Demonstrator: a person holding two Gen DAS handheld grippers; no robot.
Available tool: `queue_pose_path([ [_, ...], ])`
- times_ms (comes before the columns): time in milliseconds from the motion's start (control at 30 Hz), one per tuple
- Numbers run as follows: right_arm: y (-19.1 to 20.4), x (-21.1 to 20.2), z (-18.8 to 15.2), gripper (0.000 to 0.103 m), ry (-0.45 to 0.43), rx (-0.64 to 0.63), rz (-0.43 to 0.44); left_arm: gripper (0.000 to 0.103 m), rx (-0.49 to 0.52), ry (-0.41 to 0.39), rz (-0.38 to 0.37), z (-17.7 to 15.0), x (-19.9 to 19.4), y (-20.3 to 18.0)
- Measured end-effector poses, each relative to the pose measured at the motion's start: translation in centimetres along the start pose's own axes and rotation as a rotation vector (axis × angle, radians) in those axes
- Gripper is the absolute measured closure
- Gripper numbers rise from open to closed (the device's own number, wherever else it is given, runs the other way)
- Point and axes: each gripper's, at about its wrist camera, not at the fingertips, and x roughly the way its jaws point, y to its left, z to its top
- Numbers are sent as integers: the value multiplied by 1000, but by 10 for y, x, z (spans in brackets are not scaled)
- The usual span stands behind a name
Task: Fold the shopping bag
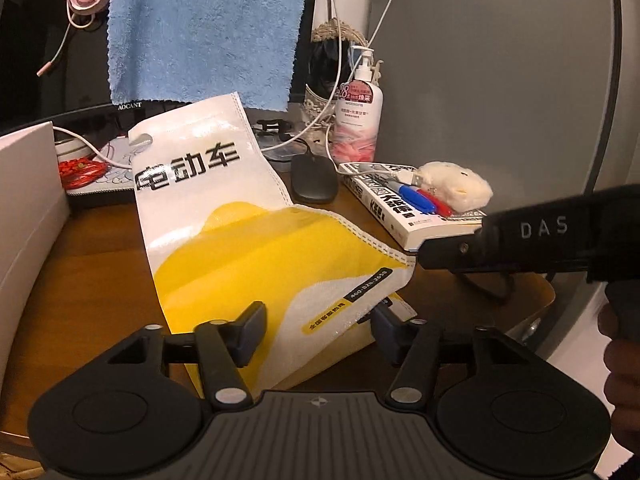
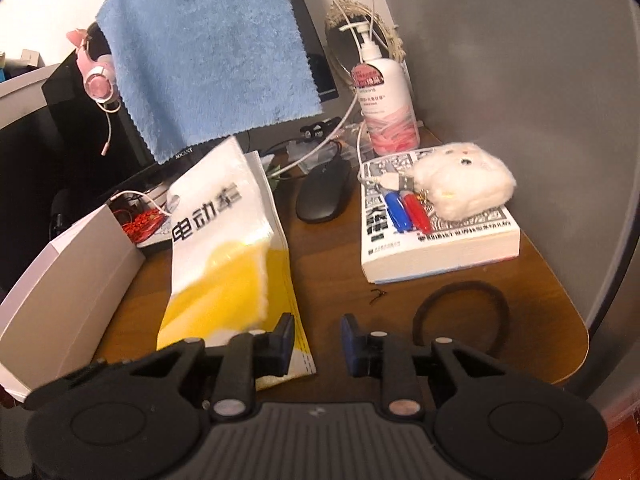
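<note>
- The left gripper (image 1: 318, 330) has its two black fingers with blue pads standing apart; the near end of the white and yellow non-woven shopping bag (image 1: 224, 216) lies between and under them, but the pads do not press on it.
- The right gripper (image 2: 317, 338) also has its jaws apart with only bare table between them. Its left pad sits over the bag's near right corner; whether it touches cannot be told.
- In the left wrist view the right gripper reaches in from the right, its tip at the bag's right edge, which rises in a lifted flap there. Whether it pinches that edge cannot be told from this angle.
- The bag lies lengthwise on the brown wooden table (image 2: 332, 256), already narrowed to a long strip, white printed end far and yellow end near. Judged from this, the lengthwise folds look done or nearly so, and folding the strip end over end is left.
- Left of the bag stands a white cardboard box (image 2: 72, 272), close beside its edge, so room there is tight.
- To the right are a black computer mouse (image 2: 324, 196) and a thick white paperback book (image 2: 436, 252) carrying red and blue pens and a white plush toy (image 2: 464, 188).
- A black elastic hair band (image 2: 460, 312) lies on open wood near the table's rounded front corner, the freest space.
- Behind, a blue terry towel (image 2: 208, 52) hangs over a monitor close above the bag's far end.
</note>
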Motion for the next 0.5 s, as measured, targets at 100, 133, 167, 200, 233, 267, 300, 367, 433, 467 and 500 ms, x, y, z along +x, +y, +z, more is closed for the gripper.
queue_pose_path([
  [100,1,4,1,79,16,6,31,62,6,11,-9,-4,1,-1],
  [133,1,6,1,79,28,16,44,62,10,13,-6,-5,1,-2],
  [167,-1,8,1,79,51,31,63,62,12,16,-5,-6,2,-3],
  [200,-3,11,1,79,72,47,83,62,14,16,-5,-6,2,-4],
  [233,-5,14,1,79,87,63,104,62,15,16,-5,-7,2,-4],
  [267,-7,16,0,79,101,84,128,62,14,16,-5,-6,2,-5],
  [300,-10,19,-1,79,119,107,153,62,13,18,-5,-5,2,-4],
  [367,-15,24,-1,79,154,155,196,61,10,19,-7,-6,3,-5],
  [433,-19,28,-2,79,172,190,228,61,9,20,-11,-6,3,-5],
  [467,-19,30,-2,79,178,200,234,61,10,20,-11,-6,3,-5],
  [500,-19,31,-3,79,181,207,230,61,10,20,-12,-6,3,-5],
])
